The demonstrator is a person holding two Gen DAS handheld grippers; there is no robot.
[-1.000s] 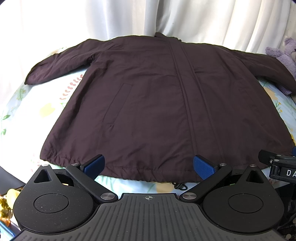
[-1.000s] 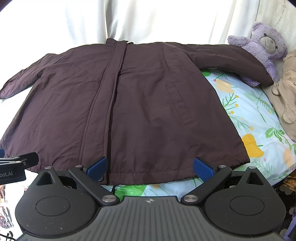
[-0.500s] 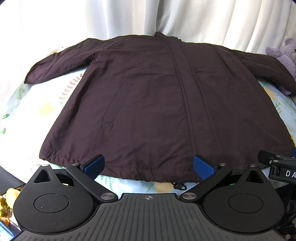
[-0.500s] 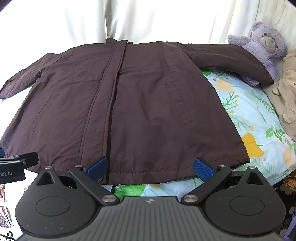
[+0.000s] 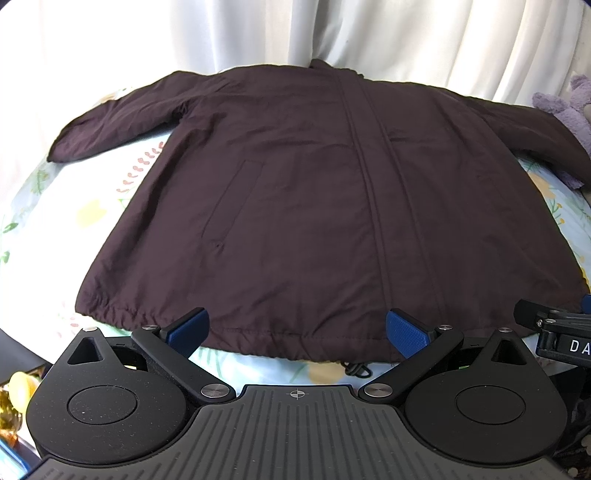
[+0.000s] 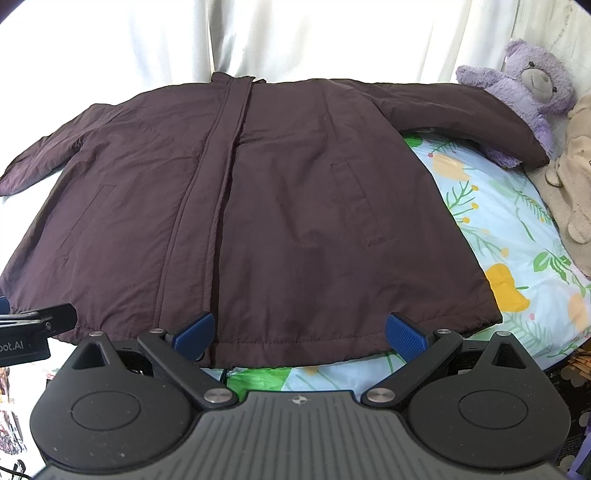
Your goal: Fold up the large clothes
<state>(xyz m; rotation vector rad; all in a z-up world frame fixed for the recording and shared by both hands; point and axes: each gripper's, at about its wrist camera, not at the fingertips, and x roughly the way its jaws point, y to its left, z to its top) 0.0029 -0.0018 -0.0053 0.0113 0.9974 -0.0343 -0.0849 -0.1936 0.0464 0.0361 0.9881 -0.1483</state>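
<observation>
A dark brown jacket point(image 5: 314, 206) lies flat and face up on the bed, front closed, both sleeves spread out sideways, hem toward me. The same jacket point(image 6: 266, 206) fills the right wrist view. My left gripper point(image 5: 297, 330) hovers open just above the hem, left of the front placket, with nothing between its blue pads. Also open and holding nothing, my right gripper point(image 6: 299, 334) is over the hem to the right of the placket. Each gripper shows at the edge of the other's view.
The bed sheet point(image 6: 517, 236) is pale blue with a leaf and flower print. A purple plush bear point(image 6: 532, 92) and a beige plush toy point(image 6: 572, 177) lie at the far right, under and beside the right sleeve end. White curtains point(image 5: 295, 33) hang behind the bed.
</observation>
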